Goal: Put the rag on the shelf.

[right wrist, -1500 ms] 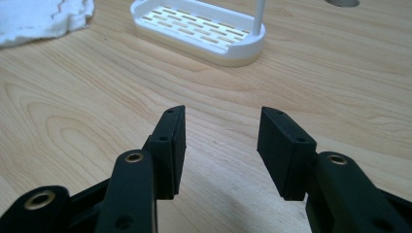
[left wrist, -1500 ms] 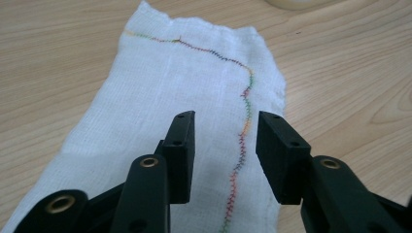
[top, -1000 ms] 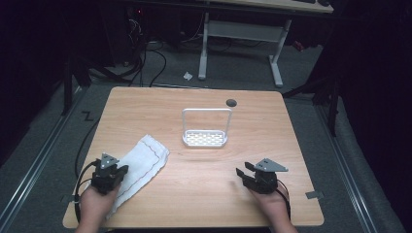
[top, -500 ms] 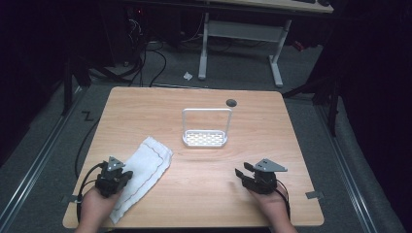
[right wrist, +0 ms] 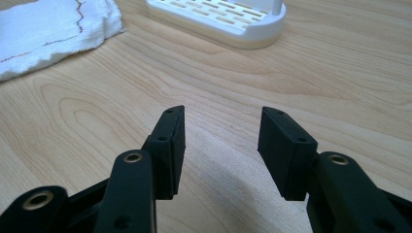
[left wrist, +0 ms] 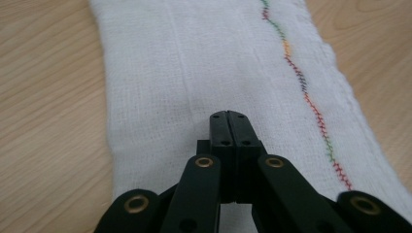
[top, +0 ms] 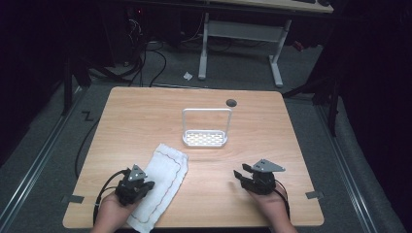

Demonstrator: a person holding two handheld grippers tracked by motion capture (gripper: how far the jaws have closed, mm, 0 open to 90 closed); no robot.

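Observation:
A white cloth (top: 166,171) with a coloured stitched line lies flat near the table's front left; it is also ahead in the left gripper view (left wrist: 194,63) and at the far left of the right gripper view (right wrist: 43,29). My left gripper (top: 147,185) (left wrist: 227,116) is shut, its jaws pressed together with nothing visible between them, and the tips rest on top of the cloth. My right gripper (top: 241,174) (right wrist: 221,131) stands open over bare wood at the front right, holding nothing.
A white slotted rack (top: 205,139) (right wrist: 218,19) with a tall wire hoop stands mid-table beyond both grippers. The wooden table (top: 145,116) has a round dark hole (top: 231,103) near its back edge. Desk legs and cables stand on the floor behind.
My left hand has slid to the right along the front edge, and the cloth under its gripper has shifted right with it. The right gripper has stayed put.

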